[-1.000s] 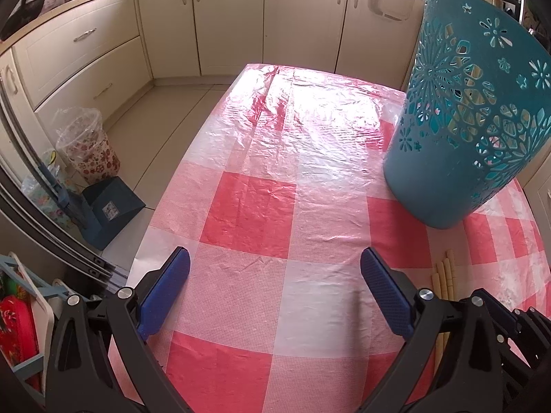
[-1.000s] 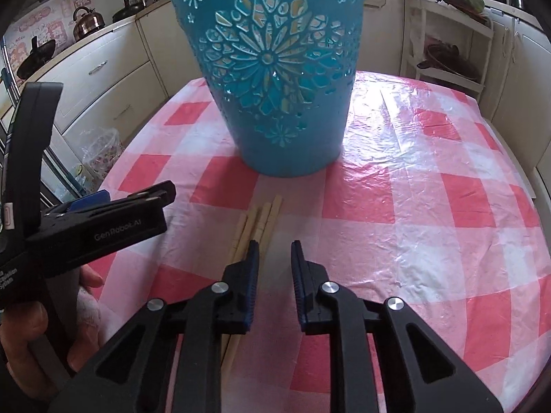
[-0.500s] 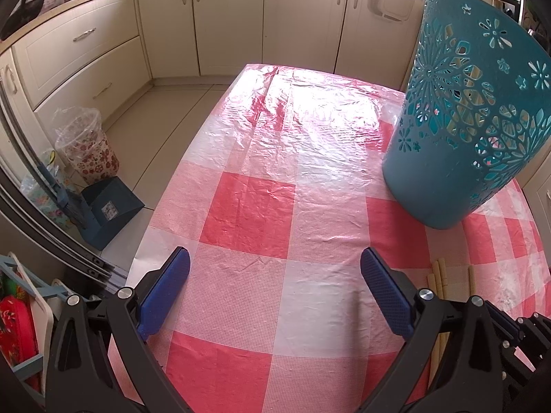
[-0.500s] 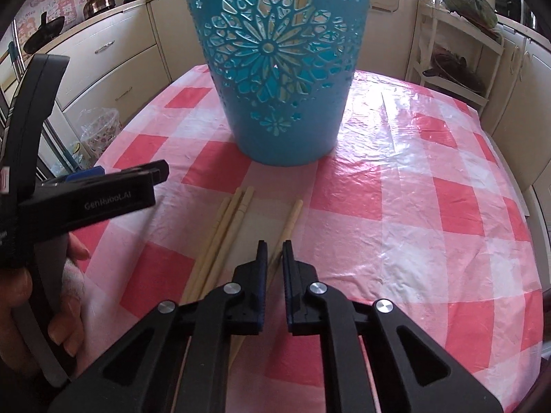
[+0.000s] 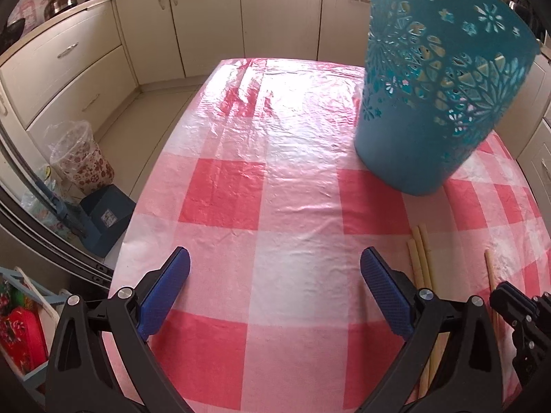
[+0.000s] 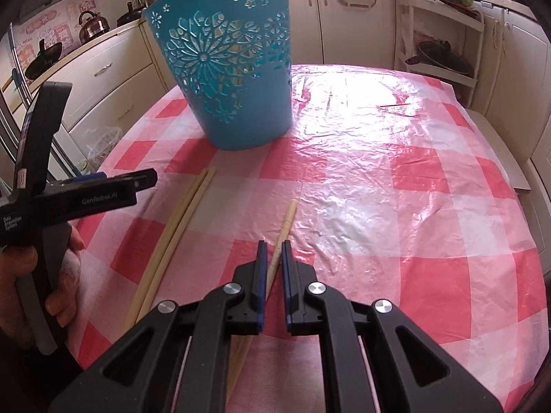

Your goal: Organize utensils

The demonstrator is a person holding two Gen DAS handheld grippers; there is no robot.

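This is a home kitchen. Cream cupboards with metal handles run along the walls. A shiny kettle sits on the counter past the bench's far left corner. A small bin stands on the floor. The bench wears a red and white checked plastic cloth.

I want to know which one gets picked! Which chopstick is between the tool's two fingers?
The lone chopstick lying apart on the right. The right tool is shut on it, while the other chopsticks lie bunched together further left, untouched.
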